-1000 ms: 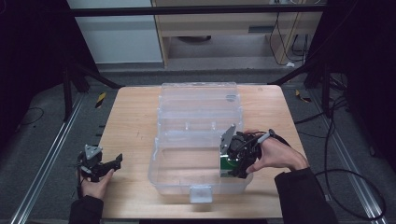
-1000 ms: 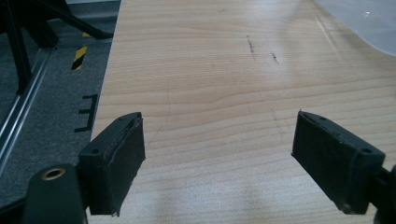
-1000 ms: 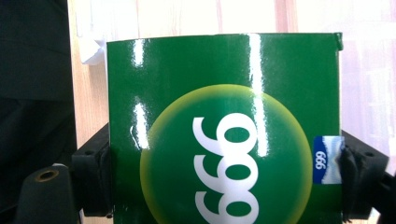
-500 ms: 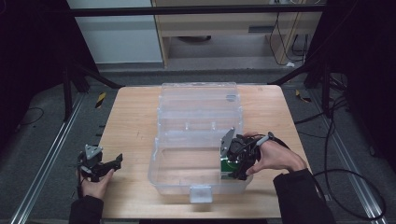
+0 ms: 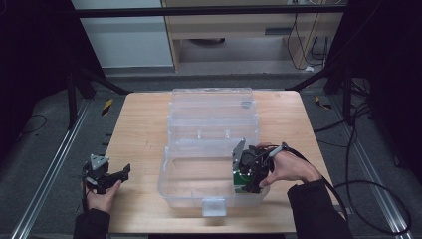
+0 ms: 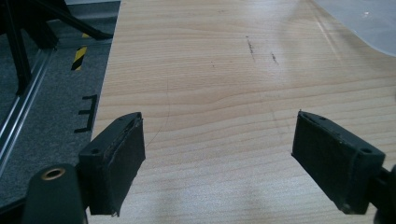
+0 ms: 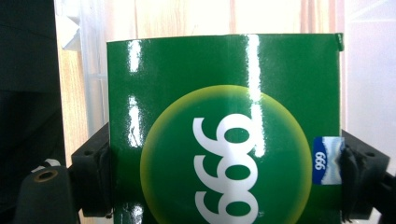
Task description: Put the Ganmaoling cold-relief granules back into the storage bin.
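Note:
A clear plastic storage box (image 5: 199, 191) stands open on the wooden table (image 5: 139, 129), its lid (image 5: 214, 107) lying back behind it. My right gripper (image 5: 245, 179) is down inside the box at its right end, shut on a glossy green carton (image 7: 224, 126) printed with a yellow-green disc and white "999"; the carton (image 5: 241, 182) is pinched between both pads (image 7: 95, 172). My left gripper (image 5: 115, 175) rests at the table's front left corner, well left of the box, open with bare wood (image 6: 219, 107) between its pads (image 6: 116, 158).
The box has a latch tab (image 5: 214, 205) at its front edge. Metal rails (image 5: 47, 164) run along the floor on both sides of the table. A cable (image 5: 358, 189) trails from my right gripper off the table's right side. Black frame legs (image 5: 94, 79) stand behind.
My right gripper with the green carton has sunk slightly lower into the box's right end. The left gripper has stayed in place.

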Demonstrator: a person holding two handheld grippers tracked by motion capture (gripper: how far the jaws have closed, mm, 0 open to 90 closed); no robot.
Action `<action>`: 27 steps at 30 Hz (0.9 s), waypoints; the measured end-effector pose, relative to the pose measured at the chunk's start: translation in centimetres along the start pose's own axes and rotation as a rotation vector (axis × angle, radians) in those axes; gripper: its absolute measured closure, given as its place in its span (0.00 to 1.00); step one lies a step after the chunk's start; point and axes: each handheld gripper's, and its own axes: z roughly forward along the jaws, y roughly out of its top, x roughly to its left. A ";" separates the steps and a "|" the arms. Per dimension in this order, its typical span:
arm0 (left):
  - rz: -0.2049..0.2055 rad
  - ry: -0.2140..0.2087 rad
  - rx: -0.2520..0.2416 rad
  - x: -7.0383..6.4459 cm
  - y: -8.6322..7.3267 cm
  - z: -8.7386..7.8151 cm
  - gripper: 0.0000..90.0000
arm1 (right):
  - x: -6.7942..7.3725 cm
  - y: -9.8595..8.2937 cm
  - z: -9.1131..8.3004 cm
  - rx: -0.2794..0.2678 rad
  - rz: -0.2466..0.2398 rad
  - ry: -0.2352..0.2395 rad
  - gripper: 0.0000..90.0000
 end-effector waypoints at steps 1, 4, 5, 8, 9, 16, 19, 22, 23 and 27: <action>0.000 0.000 0.000 0.0 0.0 0.0 0.18 | -0.1 -0.1 0.1 -0.005 0.009 0.007 0.17; 0.000 0.001 0.001 0.0 0.0 0.0 0.18 | -0.2 -0.6 0.5 -0.005 0.024 0.008 0.17; 0.000 0.001 0.002 0.0 0.0 0.0 0.18 | -0.2 -0.7 0.6 -0.013 0.023 0.010 0.17; 0.002 0.000 0.001 0.0 0.0 0.0 0.18 | -0.3 -0.8 0.9 -0.011 0.025 0.017 0.16; 0.001 0.000 0.001 0.0 0.0 0.0 0.18 | -0.3 -0.9 1.0 -0.010 0.025 0.017 0.16; 0.000 0.000 0.002 0.0 0.0 0.0 0.18 | -0.5 -1.3 1.7 -0.019 0.031 0.029 0.16; 0.002 -0.001 0.002 0.0 0.0 0.1 0.18 | -0.5 -1.4 1.9 -0.022 0.030 0.028 0.16; 0.002 -0.001 0.002 0.0 0.0 0.0 0.18 | -0.5 -1.5 1.8 -0.028 0.033 0.028 0.15; 0.002 -0.001 0.002 0.0 0.0 0.0 0.18 | -0.5 -1.5 1.8 -0.028 0.033 0.028 0.15; 0.001 -0.001 0.003 0.0 0.0 0.1 0.18 | -0.5 -1.6 1.6 -0.018 0.044 0.026 0.15</action>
